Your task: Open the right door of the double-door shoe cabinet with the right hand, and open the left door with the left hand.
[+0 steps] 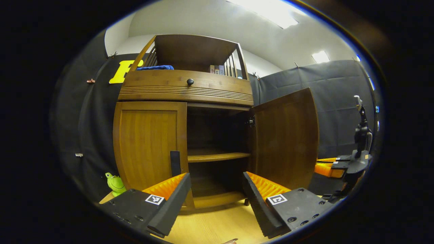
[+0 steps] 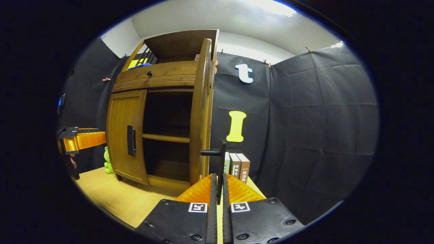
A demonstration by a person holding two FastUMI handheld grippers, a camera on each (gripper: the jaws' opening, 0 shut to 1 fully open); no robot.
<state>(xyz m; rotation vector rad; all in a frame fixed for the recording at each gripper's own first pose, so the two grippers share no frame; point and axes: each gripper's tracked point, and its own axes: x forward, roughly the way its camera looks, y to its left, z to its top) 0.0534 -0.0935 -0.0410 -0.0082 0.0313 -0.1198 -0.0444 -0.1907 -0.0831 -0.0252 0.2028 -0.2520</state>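
The right gripper (image 2: pixel 219 189) pinches the right door's handle (image 2: pixel 222 162), its door (image 1: pixel 286 139) swung wide. The left gripper (image 1: pixel 215 189), fingers spread and empty, faces the closed left door (image 1: pixel 147 142) near its handle (image 1: pixel 175 163).

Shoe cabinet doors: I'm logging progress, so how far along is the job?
Done: the right door is swung wide open, and the right gripper is shut on its handle. In hand: the left gripper is open, facing the left door's handle. Left: the left door is shut.
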